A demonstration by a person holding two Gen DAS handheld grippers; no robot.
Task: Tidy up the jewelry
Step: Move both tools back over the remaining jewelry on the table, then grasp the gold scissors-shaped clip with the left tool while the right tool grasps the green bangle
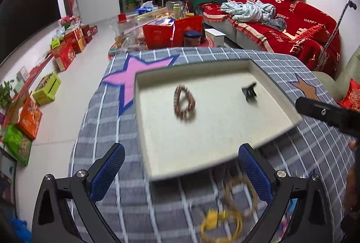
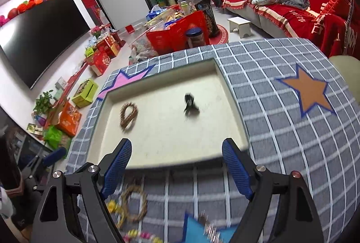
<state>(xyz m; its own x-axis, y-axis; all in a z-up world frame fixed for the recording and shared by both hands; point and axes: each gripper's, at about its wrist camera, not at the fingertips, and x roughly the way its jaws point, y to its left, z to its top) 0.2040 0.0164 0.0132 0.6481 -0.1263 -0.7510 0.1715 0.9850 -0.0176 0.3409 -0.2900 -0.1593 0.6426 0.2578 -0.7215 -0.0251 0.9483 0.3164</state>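
Your left hand-held gripper (image 1: 181, 172) stands wide and empty; right hand-held gripper (image 2: 176, 167) likewise. The brown beaded bracelet (image 1: 184, 101) and black hair claw (image 1: 249, 91) lie in the cream shallow tray (image 1: 202, 148). The yellow corded bracelet (image 1: 221, 227) on the desk looks light and floppy — pinch one strand.

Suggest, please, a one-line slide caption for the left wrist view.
Open left gripper above a cream tray holding a beaded bracelet and black hair clip.

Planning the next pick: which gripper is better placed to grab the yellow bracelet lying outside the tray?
Left, probably. The yellow bracelet lies on the cloth between the open left gripper fingers; for the right gripper it sits off to its left.
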